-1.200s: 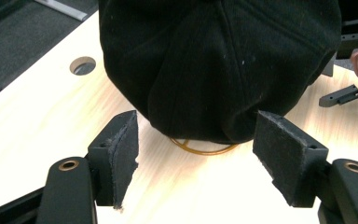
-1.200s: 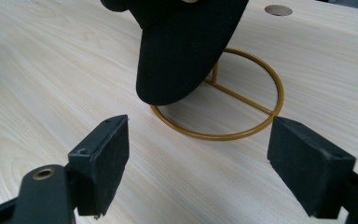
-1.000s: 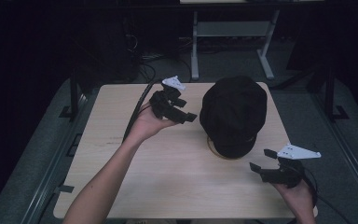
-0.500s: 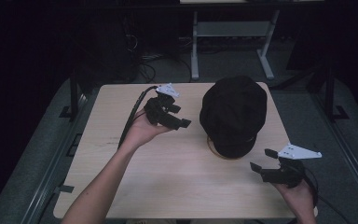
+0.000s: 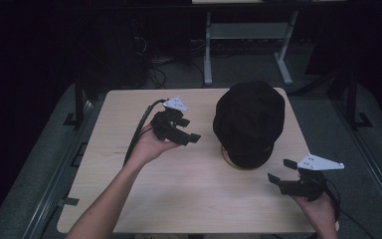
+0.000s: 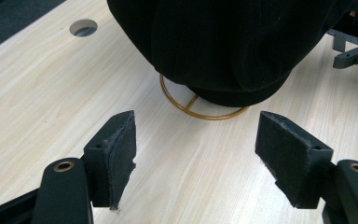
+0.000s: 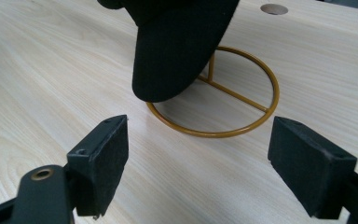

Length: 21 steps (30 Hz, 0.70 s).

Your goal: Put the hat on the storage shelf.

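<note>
While both tongs stand spread and empty, the black fabric cap (image 5: 249,122) sits perched on a round gold wire stand (image 7: 214,95) toward the far right of the pale wooden surface (image 5: 129,199).

Left tongs (image 5: 191,138): just beside the cap's left flank, jaws pointing right at it, well clear of the wood. In the left gripper view the cap's dark bulk (image 6: 223,42) hangs dead ahead, between the jaw lines; nothing lies between.

Right tongs (image 5: 281,172): near the front right corner, below and right of the cap, jaws pointing left toward the stand's base. In the right gripper view the stiff brim (image 7: 182,51) dips over the front of the wire ring.

Cap's long axis: crown far, brim toward the person. Left tongs look nearer the crown, right tongs nearer the brim.

Obstacles: none on the wood, only a round cable hole (image 6: 83,27) beyond the cap. Judgement: the light stand may tip or drag if the cap is pulled sideways rather than lifted.
</note>
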Motion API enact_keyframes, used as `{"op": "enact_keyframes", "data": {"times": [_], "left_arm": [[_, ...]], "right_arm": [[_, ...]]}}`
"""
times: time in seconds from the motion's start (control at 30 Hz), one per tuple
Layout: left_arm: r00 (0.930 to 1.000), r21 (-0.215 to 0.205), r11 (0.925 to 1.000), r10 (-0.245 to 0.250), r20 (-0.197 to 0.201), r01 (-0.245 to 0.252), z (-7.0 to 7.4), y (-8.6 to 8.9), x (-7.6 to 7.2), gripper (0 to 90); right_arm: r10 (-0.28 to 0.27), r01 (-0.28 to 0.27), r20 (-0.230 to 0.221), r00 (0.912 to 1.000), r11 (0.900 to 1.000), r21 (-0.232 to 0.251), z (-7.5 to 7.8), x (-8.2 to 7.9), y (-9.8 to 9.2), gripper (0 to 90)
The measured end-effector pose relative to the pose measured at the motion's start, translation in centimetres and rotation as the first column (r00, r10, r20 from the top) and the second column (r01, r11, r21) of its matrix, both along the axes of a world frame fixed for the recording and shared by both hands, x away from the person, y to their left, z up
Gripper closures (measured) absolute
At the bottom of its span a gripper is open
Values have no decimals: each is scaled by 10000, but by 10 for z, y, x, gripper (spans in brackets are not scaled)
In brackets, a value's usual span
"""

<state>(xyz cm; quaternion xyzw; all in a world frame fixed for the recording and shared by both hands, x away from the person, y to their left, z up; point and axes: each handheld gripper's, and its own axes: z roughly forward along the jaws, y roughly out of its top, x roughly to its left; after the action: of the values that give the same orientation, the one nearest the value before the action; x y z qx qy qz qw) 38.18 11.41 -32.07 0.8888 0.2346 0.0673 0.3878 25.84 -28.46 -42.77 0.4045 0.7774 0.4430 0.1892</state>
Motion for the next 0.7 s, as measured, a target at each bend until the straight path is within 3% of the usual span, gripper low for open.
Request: {"op": "enact_keyframes", "data": {"times": [0.2,0.37,0.7], "left_arm": [[10000,112,9999,21,-72,-20,-10,4,-2,281],[9996,-107,9997,201,-210,-203,-17,10,-6,279],[9988,-198,9986,479,-101,-481,-24,29,-18,268]], "right_arm": [[-39,39,-69,10000,10000,-6,-2,0,-1,197],[-72,72,-97,9999,10000,-60,-2,0,-1,197],[42,-43,-80,10000,9999,-129,-3,-1,3,196]]}}
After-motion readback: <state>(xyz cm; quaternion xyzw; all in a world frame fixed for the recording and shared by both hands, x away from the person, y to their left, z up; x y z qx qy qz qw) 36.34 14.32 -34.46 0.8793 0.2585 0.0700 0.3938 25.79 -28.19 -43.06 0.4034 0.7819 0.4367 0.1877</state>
